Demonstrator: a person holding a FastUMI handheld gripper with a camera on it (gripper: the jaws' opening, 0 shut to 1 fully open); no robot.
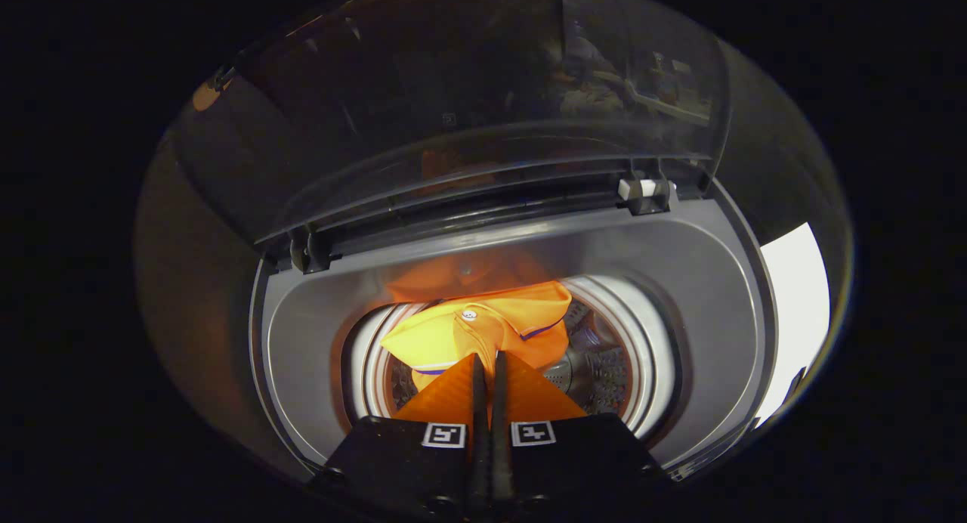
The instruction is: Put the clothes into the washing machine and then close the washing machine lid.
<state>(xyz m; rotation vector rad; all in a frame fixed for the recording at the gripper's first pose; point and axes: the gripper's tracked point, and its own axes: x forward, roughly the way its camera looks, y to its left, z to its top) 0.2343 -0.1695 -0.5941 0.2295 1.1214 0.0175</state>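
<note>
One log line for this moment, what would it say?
tool: shut on shirt | shirt: orange, hanging into drum | lid: open

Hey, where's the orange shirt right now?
The orange collared shirt hangs over the mouth of the washing machine's metal drum, pinched by the shut gripper and spreading just ahead of it, below the raised transparent lid.

Gripper (488, 360) pinching orange shirt (483, 330) — over drum (604, 364)
</note>
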